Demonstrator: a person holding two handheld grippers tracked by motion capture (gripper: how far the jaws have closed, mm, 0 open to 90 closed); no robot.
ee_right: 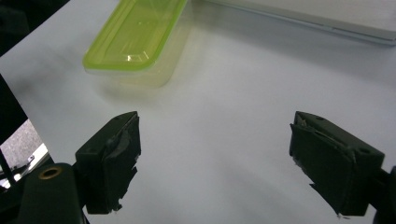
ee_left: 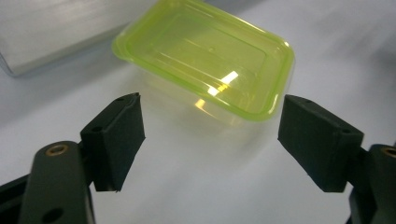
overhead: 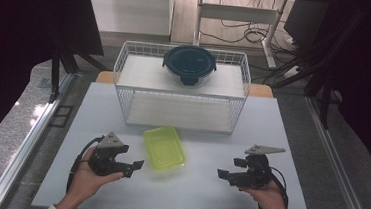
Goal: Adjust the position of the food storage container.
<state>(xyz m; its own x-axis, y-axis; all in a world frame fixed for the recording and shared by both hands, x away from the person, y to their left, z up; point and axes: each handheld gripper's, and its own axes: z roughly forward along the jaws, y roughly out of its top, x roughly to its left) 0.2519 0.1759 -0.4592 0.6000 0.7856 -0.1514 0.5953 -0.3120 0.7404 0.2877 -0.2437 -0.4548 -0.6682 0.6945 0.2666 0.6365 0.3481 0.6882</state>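
The green-lidded container (overhead: 164, 148) lies mid-tabletop (overhead: 202, 186), toward the near edge, just beyond the spread left tongs (overhead: 137, 165). The right tongs (overhead: 221, 173), also spread, hover well apart.

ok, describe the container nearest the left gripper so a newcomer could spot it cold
Start at the white wire rack at the table's far side, which carries a round bowl with a dark lid on its upper shelf. On the tabletop just in front of the rack lies a small rectangular container: clear plastic, lime-green lid, the only brightly coloured thing there.

Even overhead light, dark surround; glare on green container (ee_left: 205, 60); gripper views soft.
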